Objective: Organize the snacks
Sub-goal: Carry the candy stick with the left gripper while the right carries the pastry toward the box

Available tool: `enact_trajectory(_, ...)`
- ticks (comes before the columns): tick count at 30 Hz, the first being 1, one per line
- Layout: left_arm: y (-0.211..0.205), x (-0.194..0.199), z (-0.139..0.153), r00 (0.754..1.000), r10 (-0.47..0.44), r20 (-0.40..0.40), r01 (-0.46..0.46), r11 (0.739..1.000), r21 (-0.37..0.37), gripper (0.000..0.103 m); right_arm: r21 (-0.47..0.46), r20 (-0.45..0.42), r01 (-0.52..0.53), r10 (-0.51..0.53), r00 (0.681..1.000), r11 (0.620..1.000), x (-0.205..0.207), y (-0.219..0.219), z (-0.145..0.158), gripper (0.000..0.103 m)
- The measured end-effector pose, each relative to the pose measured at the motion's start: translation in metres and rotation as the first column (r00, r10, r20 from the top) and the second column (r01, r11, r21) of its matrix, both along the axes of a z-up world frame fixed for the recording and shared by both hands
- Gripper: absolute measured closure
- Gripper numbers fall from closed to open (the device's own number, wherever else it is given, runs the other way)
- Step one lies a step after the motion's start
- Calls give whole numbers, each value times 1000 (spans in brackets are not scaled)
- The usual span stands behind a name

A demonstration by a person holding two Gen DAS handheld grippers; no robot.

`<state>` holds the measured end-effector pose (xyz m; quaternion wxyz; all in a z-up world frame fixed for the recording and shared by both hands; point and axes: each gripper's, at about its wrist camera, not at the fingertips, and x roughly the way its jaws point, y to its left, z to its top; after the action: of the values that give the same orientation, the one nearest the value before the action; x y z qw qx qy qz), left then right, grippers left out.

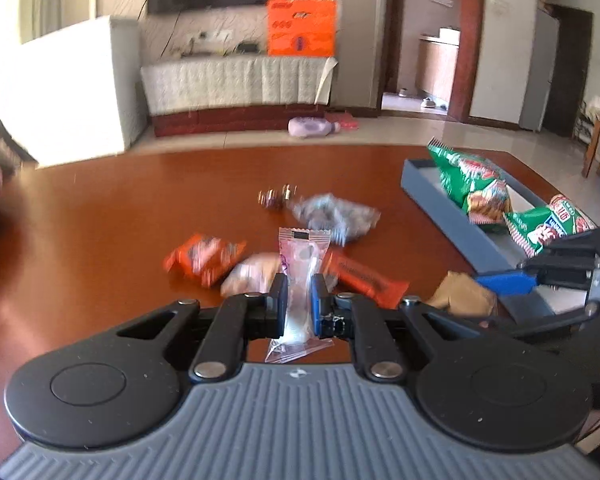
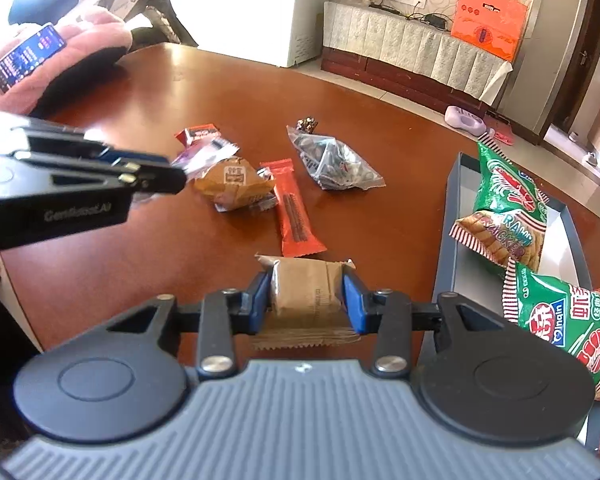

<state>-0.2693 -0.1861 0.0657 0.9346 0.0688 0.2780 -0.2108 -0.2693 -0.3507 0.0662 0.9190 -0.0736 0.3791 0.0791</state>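
Our left gripper (image 1: 300, 300) pinches a pink packet (image 1: 300, 264) lengthwise above the desk (image 1: 100, 220); our right gripper (image 2: 306, 300) clamps a brown packet (image 2: 306, 288), the tray (image 2: 456, 220) just right.

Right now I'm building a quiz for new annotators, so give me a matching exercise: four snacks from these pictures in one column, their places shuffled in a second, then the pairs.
Things:
1. brown-wrapped snack
2. pink-and-clear packet
3. green shrimp cracker bags
4. orange bar

Places:
A. lying loose on the table
B. between the left gripper's fingers
C. in the grey tray
D. between the right gripper's fingers

Pairs: 1-D, 2-B, 3-C, 4-A
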Motion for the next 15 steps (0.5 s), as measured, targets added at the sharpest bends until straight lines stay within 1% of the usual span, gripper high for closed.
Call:
enact_trajectory(3,-11,8,16,999,-21,39,20,999,30,88,16,12,14,-15,1000,1000,1,-4,3,60)
enact_trajectory(6,-24,14,27,996,-46,80,39,996,77,88,31,27,25,-26,999,999,3,-7,6,60)
enact_trajectory(8,-32,18,33,993,-58,102,48,995,92,88,43,38,33,-35,999,999,4,-9,9,60)
enact_trajectory(10,-37,22,36,993,-58,107,50,996,78,88,53,46,40,-43,998,998,5,-11,11,60)
enact_trajectory(15,-53,34,34,997,-23,76,20,999,47,88,58,50,55,-58,997,997,6,-18,14,60)
